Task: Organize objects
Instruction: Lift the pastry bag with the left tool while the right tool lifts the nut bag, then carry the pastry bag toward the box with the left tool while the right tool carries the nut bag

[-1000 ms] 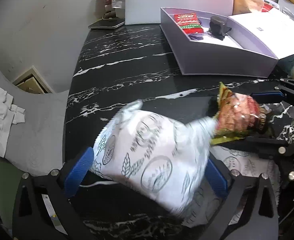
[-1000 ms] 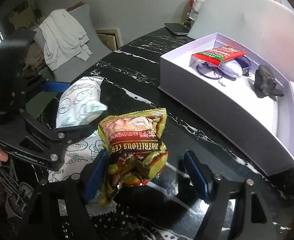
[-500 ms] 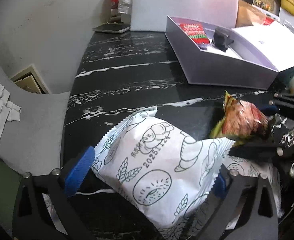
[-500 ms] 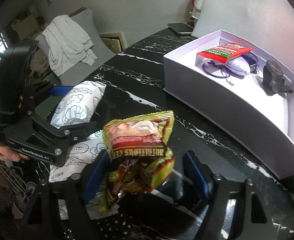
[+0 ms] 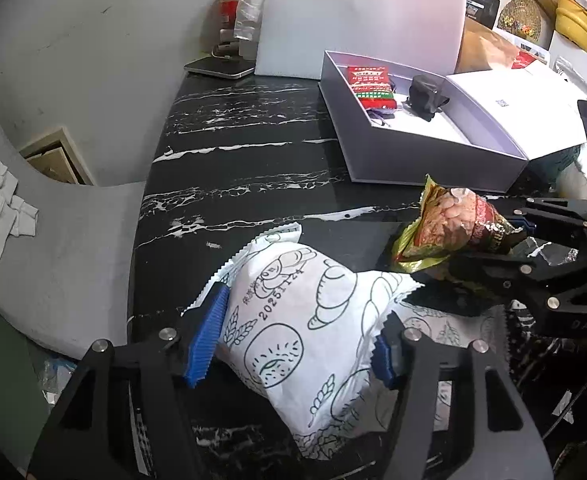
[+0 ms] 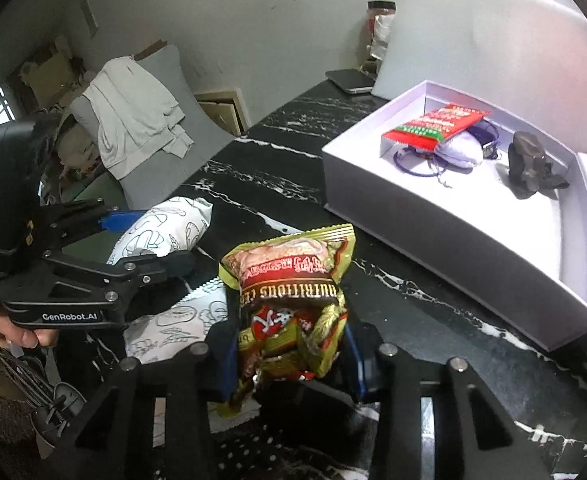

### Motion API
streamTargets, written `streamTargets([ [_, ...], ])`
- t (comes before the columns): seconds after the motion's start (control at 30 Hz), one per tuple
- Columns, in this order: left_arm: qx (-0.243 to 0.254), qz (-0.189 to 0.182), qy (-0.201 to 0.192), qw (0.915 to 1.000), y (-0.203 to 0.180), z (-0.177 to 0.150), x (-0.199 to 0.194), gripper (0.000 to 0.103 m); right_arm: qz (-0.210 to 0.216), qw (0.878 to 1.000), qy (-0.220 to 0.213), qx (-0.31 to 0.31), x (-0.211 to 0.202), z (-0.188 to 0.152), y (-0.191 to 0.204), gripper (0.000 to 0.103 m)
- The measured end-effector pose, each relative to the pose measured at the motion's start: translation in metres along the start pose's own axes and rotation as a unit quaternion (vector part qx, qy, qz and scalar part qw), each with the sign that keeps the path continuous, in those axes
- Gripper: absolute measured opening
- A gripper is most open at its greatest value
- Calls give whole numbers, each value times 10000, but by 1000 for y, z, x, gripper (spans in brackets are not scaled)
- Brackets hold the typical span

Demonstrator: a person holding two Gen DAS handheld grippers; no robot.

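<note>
While jaws close, left gripper (image 5: 299, 340) pinches white packet (image 5: 305, 320); right gripper (image 6: 289, 360) apparently cereal packet (image 6: 293, 300); hand (image 6: 21, 334) only right-view.

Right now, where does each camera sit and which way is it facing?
Left wrist: on the left gripper, looking down its fingers, closing on the white bread packet.
Right wrist: on the right gripper, closing on the green snack bag; a hand shows lower left.
Both share the white box, black marble table and both packets.

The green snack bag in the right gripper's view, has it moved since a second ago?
Yes. The green snack bag sits higher against the marble tabletop, its top nearer the white box.
</note>
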State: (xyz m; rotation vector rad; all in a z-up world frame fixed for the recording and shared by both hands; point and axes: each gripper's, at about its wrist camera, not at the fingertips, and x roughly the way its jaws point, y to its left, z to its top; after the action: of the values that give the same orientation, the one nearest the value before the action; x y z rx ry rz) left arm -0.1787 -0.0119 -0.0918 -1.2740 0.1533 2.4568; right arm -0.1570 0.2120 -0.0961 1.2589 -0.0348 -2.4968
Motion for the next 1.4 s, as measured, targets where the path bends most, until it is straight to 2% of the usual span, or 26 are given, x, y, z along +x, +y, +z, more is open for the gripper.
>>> streamTargets([
  [0.43, 53, 31, -235, 9997, -24, 2, -41, 59, -46, 9997, -230, -63, -39, -9, 10, 42],
  [0.6, 179, 80, -292, 9994, -41, 4, -54, 59, -190, 9995, -256, -27, -57, -16, 7, 42],
  [0.97, 503, -168, -394, 9978, -90, 10, -74, 58, -451, 9983, -337, 167, -96, -40, -6, 42],
  [1.4, 777, -506, -274, 9953, -139, 9, -65, 58, -666, 9960, -382, 466, -124, -73, -24, 42],
])
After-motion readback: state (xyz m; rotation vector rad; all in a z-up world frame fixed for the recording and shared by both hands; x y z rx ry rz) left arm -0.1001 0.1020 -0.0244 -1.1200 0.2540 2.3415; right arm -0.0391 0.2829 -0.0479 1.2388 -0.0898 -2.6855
